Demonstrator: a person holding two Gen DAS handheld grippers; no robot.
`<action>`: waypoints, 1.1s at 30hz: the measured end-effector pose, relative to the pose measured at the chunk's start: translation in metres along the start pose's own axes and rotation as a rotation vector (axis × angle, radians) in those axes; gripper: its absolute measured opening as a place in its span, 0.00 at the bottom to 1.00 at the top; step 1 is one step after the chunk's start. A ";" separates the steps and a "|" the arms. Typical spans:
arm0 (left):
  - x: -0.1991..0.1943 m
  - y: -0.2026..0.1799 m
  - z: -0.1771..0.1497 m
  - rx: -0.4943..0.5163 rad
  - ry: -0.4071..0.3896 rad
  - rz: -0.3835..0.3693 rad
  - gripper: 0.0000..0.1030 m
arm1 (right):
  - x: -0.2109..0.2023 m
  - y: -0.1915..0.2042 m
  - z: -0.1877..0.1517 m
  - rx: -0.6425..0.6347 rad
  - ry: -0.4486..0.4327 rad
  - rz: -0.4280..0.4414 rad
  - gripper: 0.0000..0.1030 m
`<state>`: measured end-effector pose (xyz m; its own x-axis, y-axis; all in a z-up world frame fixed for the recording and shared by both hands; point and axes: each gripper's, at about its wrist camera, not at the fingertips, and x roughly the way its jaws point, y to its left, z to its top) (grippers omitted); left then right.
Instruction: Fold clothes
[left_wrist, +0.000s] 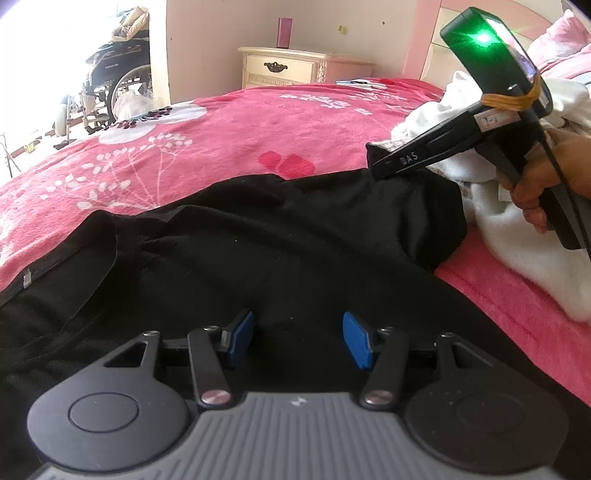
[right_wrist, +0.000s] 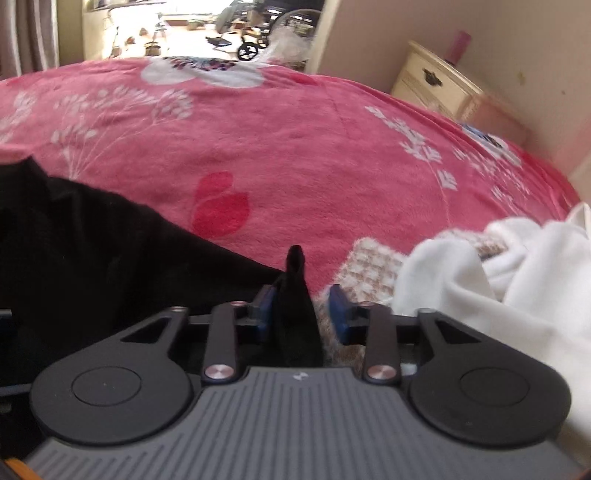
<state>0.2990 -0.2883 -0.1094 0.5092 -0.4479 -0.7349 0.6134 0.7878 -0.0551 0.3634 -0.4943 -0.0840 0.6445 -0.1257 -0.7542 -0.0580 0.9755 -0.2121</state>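
A black garment (left_wrist: 258, 243) lies spread on the pink flowered bed (left_wrist: 221, 125). My left gripper (left_wrist: 298, 338) hovers just over its middle, jaws open, blue pads (left_wrist: 242, 338) empty. My right gripper (right_wrist: 301, 314) stands at the garment's right corner; a peak of black cloth (right_wrist: 295, 295) stands up between its blue pads (right_wrist: 338, 312), which are apart with a gap on the right side. In the left wrist view the right gripper (left_wrist: 376, 162) lifts that corner off the bed.
A heap of white clothes (right_wrist: 498, 273) with a checked piece (right_wrist: 373, 266) lies right of the black garment, also in the left wrist view (left_wrist: 517, 221). A cream nightstand (left_wrist: 291, 68) and a wheelchair (left_wrist: 110, 81) stand beyond the bed.
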 end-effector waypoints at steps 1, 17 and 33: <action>-0.001 0.000 -0.001 0.001 0.000 0.000 0.54 | -0.002 -0.002 0.000 0.006 -0.014 0.006 0.03; -0.007 0.005 -0.003 0.033 0.010 0.002 0.54 | -0.119 0.000 0.039 0.170 -0.340 0.269 0.01; -0.110 0.116 -0.060 -0.088 0.115 -0.023 0.56 | -0.084 0.004 -0.001 0.644 -0.145 0.817 0.50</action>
<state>0.2779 -0.1219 -0.0751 0.4199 -0.4184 -0.8054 0.5663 0.8142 -0.1278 0.3078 -0.4799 -0.0221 0.6799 0.5953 -0.4282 -0.1273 0.6709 0.7305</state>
